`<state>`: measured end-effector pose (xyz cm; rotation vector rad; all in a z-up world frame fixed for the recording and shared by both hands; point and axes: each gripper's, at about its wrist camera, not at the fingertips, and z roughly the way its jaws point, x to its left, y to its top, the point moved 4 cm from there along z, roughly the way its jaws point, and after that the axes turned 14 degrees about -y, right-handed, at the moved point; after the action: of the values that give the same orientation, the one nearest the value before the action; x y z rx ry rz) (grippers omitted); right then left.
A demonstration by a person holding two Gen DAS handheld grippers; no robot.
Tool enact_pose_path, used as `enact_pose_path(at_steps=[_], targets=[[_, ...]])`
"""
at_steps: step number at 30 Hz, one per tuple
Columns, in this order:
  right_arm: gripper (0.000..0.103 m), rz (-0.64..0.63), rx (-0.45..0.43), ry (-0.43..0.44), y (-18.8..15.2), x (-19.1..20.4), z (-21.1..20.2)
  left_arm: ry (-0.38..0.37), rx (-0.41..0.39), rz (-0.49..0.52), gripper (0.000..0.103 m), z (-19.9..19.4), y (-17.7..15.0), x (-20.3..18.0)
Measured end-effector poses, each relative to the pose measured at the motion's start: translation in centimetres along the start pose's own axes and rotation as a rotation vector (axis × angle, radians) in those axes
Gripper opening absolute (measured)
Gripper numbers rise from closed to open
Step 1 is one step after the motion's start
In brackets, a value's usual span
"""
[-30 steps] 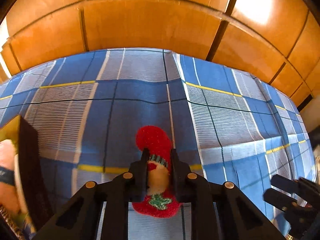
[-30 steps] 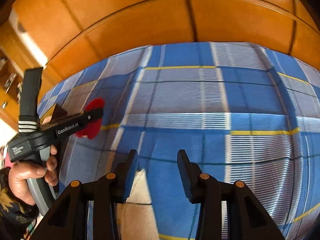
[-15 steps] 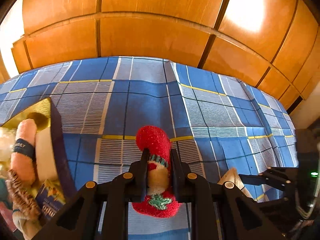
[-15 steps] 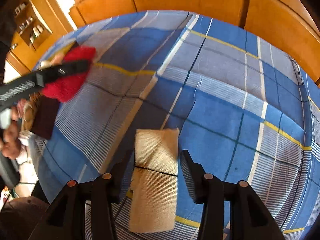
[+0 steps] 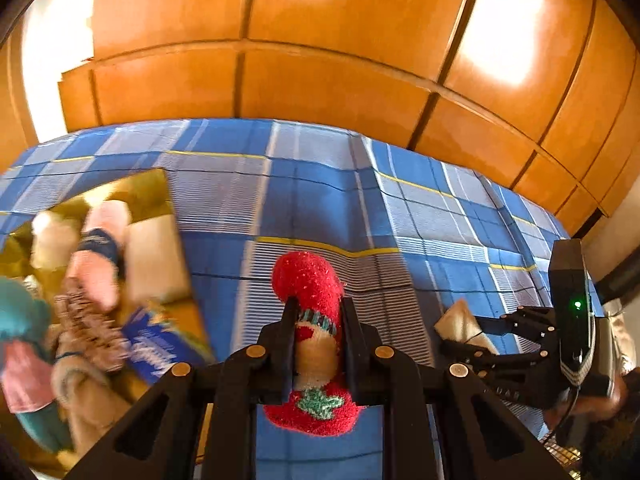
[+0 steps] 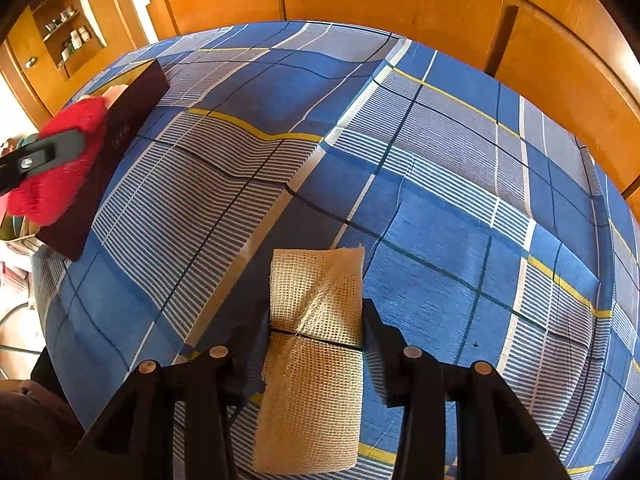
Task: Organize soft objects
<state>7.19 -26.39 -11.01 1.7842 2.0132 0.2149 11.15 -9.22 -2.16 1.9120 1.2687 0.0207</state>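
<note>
The blue plaid bedcover (image 6: 440,184) carries everything. On it, toward its left edge, stands my landmark, the dark box (image 6: 116,136), already loaded with soft items. My left gripper (image 5: 318,344) has its jaws clamped on the red sock (image 5: 312,292), held above the bedcover just right of the box. My right gripper (image 6: 314,344) is well to the right of the box; its jaws have just been closing around the beige mesh cloth (image 6: 316,320), which lies between them on the bedcover.
</note>
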Motion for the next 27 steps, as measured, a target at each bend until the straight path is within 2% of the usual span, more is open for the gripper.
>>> enact_pose_path(at_steps=[7,15,20,27], targets=[[0.044,-0.021,-0.025,-0.025,0.1,0.5,-0.3,0.073,-0.097,-0.05,0.02,-5.7,-0.3,3.6],[0.043,-0.063,-0.071,-0.06,0.2,0.7,-0.5,0.236,-0.204,-0.116,0.02,-11.2,-0.9,8.4],[0.043,-0.074,-0.089,-0.069,0.2,0.9,-0.6,0.281,-0.219,-0.143,0.02,-12.6,-1.7,10.3],[0.043,-0.068,-0.097,-0.067,0.3,1.0,-0.6,0.296,-0.207,-0.178,0.02,-12.6,-2.8,12.0]])
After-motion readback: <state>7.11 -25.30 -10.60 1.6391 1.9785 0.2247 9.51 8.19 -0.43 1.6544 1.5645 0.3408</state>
